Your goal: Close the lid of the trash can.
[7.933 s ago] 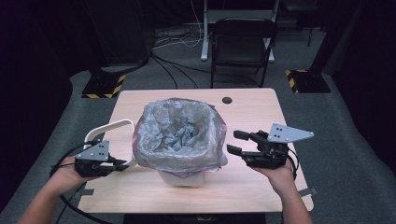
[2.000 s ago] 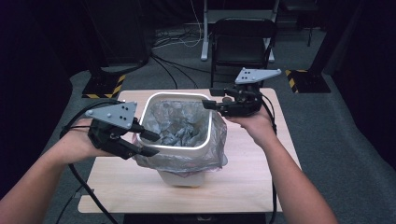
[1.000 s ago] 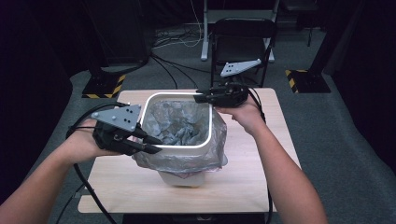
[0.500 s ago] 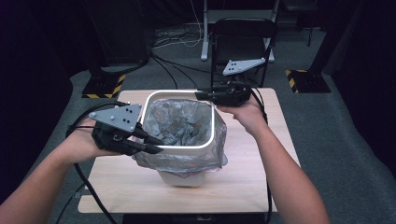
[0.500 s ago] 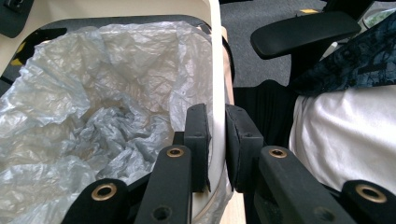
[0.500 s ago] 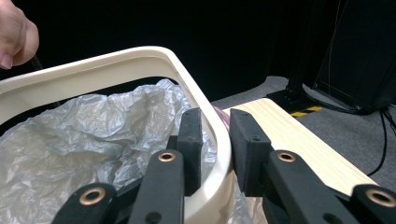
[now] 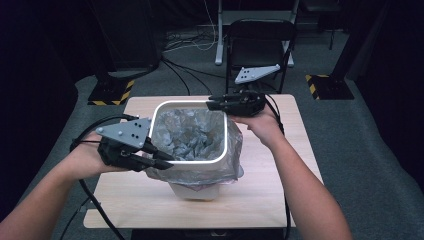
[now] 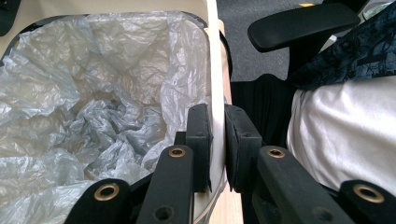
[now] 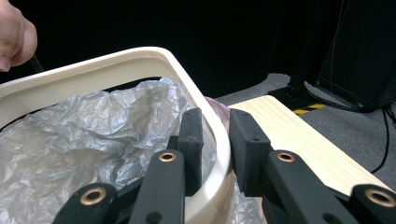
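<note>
One cream bin ring [image 7: 189, 161] over one bag-lined bin [image 7: 200, 187], frame centre; left gripper [image 7: 159, 159] and right gripper [image 7: 212, 103] jaws each clamp it. One chair [image 7: 260, 37] at top.

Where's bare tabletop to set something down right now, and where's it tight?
Free: the front strip of the table between the bin and the near edge, and the right side past the bag. Tight: the left gripper clamps the white rim at the bin's near left, the right gripper clamps it at the far right corner.
</note>
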`<state>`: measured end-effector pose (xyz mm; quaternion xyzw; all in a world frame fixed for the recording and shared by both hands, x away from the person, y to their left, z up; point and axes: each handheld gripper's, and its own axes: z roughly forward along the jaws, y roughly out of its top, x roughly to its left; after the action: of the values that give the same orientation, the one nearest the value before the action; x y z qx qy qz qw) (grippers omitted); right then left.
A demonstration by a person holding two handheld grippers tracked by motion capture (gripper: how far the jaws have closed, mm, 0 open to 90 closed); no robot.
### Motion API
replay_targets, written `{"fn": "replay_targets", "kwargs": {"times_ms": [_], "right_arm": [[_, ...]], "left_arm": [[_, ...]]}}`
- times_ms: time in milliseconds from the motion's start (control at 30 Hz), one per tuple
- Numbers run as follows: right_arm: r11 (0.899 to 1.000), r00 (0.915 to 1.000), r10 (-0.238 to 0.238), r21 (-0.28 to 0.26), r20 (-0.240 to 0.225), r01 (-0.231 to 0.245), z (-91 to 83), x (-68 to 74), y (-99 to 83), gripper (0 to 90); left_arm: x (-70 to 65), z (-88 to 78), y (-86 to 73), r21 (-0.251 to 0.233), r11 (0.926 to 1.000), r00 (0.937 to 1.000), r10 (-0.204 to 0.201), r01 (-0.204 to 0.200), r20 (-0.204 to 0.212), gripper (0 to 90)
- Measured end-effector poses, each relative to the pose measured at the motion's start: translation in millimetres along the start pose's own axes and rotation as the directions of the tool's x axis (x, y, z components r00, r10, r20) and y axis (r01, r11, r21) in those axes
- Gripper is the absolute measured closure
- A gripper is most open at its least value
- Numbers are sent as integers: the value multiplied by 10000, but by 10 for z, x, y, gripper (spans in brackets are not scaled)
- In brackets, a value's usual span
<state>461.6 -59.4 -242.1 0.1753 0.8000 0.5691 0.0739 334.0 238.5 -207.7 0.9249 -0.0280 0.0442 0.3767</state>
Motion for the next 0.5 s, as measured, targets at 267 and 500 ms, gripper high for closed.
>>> {"fn": "replay_targets", "kwargs": {"times_ms": [267, 500], "right_arm": [[9999, 9999, 132, -3, -16, -132, 34, -53, -30, 752], [9995, 9996, 262, -156, -66, -263, 23, -78, -68, 753]], "left_arm": [[39, 18, -11, -86, 9999, 9999, -92, 92, 47, 807], [50, 29, 38, 122, 9999, 9999, -65, 64, 100, 809]]}}
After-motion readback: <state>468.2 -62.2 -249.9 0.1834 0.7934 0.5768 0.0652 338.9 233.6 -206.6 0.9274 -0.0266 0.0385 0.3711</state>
